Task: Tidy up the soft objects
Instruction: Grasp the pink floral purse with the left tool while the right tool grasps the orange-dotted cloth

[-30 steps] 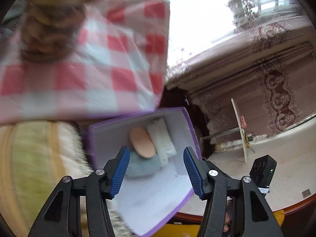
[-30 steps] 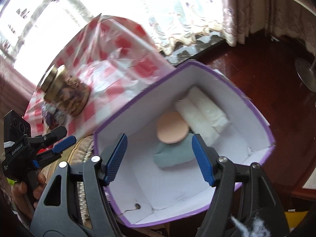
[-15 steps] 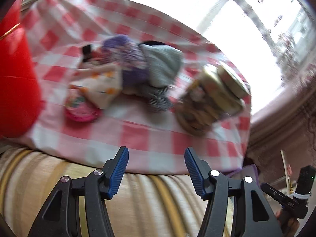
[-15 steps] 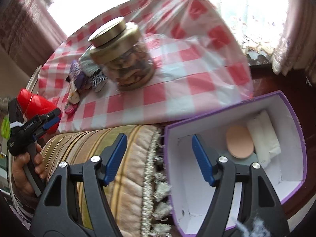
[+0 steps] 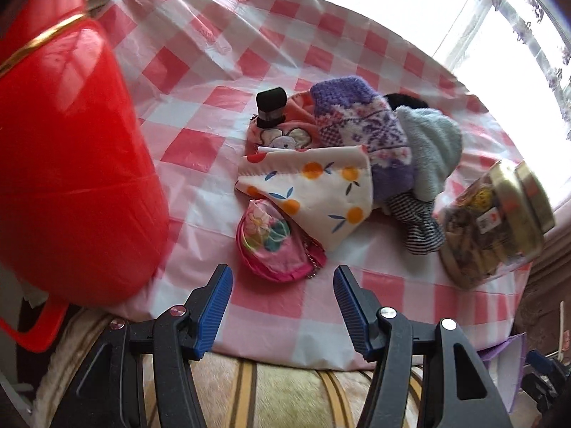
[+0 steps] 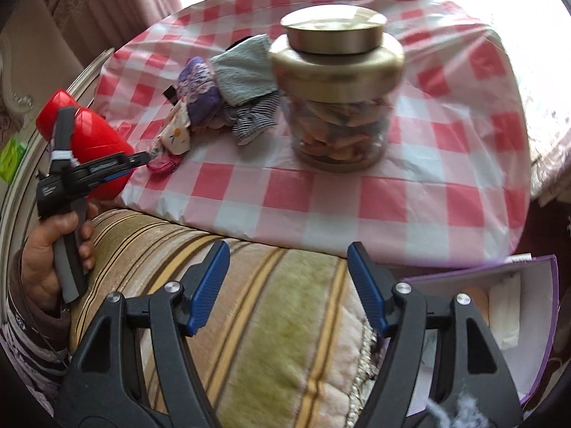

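Tablecloth [image 5: 271,35]: thin plastic sheet, glossy, creased. Red jug [image 5: 71,164]: glossy smooth plastic. Jar [image 6: 339,107]: clear glass, brushed gold metal lid [image 6: 333,32]. Purple sock [image 5: 360,121]: knit, fuzzy. Pale blue cloth [image 5: 431,146]: fleecy, matt. Orange-print pouch [image 5: 321,189]: smooth woven fabric. Pink coin purse [image 5: 271,246]: satin-like sheen. Cushion [image 6: 271,321]: velvety striped upholstery. Box [image 6: 535,321]: matt white card inside. Gripper pads [image 5: 214,310]: ribbed blue rubber.

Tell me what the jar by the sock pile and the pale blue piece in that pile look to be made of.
Jar: clear glass by the look, since its contents show through; brushed gold, probably metal lid with a dull sheen. Pale blue piece: fuzzy, matte fabric, probably fleece or terry.
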The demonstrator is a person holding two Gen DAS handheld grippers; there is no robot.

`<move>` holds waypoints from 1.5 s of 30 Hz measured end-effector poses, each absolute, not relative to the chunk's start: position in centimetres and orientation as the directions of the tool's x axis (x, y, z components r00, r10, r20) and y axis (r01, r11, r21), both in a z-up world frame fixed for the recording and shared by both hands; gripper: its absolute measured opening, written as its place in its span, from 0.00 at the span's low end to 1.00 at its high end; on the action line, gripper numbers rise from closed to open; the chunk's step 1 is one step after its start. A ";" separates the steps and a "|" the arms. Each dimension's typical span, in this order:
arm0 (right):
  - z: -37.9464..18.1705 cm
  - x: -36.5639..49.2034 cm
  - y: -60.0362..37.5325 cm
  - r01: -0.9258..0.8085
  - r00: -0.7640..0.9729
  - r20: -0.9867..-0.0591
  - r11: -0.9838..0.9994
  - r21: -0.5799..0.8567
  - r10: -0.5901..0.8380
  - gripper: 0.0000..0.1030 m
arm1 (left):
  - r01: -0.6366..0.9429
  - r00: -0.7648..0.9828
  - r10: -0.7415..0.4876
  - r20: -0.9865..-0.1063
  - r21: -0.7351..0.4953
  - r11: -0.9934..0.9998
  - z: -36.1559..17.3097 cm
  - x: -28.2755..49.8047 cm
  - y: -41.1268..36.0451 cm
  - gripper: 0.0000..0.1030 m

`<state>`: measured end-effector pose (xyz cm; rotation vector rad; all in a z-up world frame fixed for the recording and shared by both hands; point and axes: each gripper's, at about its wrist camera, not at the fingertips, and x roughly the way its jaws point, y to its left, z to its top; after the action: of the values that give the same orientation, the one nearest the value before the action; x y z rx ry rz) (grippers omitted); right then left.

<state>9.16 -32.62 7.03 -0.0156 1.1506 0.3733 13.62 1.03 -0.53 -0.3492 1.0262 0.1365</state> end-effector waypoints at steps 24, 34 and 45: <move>2.9 19.3 -18.1 -0.470 0.203 -0.857 0.815 0.339 0.473 0.70 | -0.294 0.492 -0.109 -0.864 -0.283 0.913 -4.5 16.5 3.2 0.35; -0.9 23.0 -12.0 -0.470 0.173 -0.859 0.807 0.357 0.481 0.70 | -0.292 0.520 -0.150 -0.841 -0.340 0.894 -3.7 14.4 3.8 0.29; -1.9 22.8 -10.9 -0.463 0.125 -0.845 0.784 0.413 0.519 0.15 | -0.291 0.537 -0.169 -0.827 -0.369 0.882 -3.5 13.4 4.4 0.27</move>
<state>22.75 -10.86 -1.91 0.0536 1.2556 0.7157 13.45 4.44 -3.47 -0.5061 1.0132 0.0765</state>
